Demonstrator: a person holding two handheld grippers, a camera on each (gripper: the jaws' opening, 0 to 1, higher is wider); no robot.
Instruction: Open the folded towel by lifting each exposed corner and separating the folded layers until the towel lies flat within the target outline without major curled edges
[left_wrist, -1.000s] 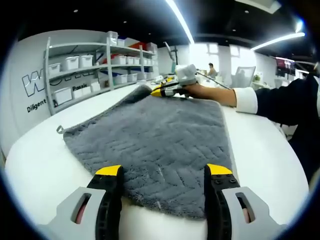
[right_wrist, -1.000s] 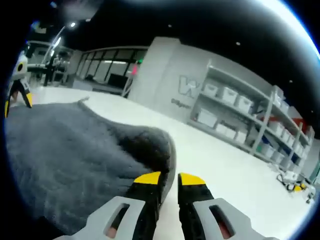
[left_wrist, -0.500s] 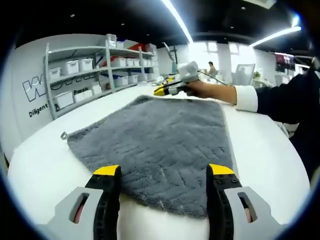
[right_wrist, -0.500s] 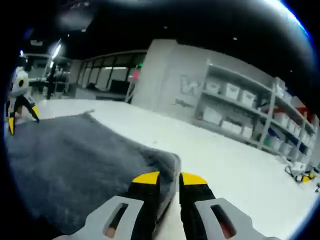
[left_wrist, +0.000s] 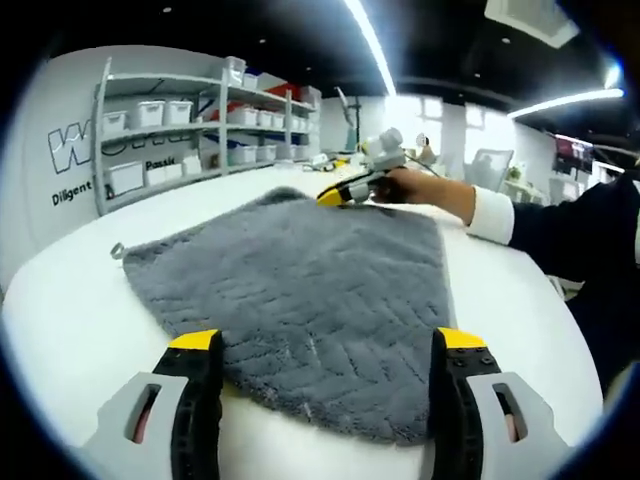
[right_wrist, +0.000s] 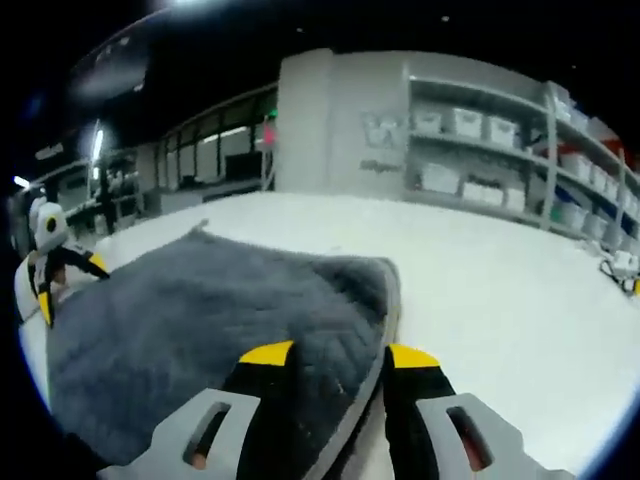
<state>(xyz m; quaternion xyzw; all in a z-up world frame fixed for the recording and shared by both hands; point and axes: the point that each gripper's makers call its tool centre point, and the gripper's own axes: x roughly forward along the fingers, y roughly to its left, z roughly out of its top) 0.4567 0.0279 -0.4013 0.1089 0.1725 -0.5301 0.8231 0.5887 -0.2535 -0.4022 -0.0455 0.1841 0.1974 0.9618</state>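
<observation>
1. The grey plush towel with a chevron pattern (left_wrist: 300, 290) was lying spread out on the white worktop (left_wrist: 70, 330), reaching from the near edge, just in front of the left gripper, towards the far side. It looked pretty flat, and a small hanging loop (left_wrist: 117, 250) stuck out at its left corner.
2. The left gripper (left_wrist: 328, 345), grey with yellow tips, had its jaws spread wide and was grasping nothing. It hung just over the near edge of the towel.
3. The right gripper (right_wrist: 338, 354) was over at the far corner of the towel, held in a hand (left_wrist: 415, 187) with a white cuff and dark sleeve. In the right gripper view its jaws stood apart, with the towel's hem running up between them. Whether they touched the fabric I couldn't tell.
4. Grey metal shelves with white storage bins (left_wrist: 165, 120) stood against the wall beyond the worktop.
</observation>
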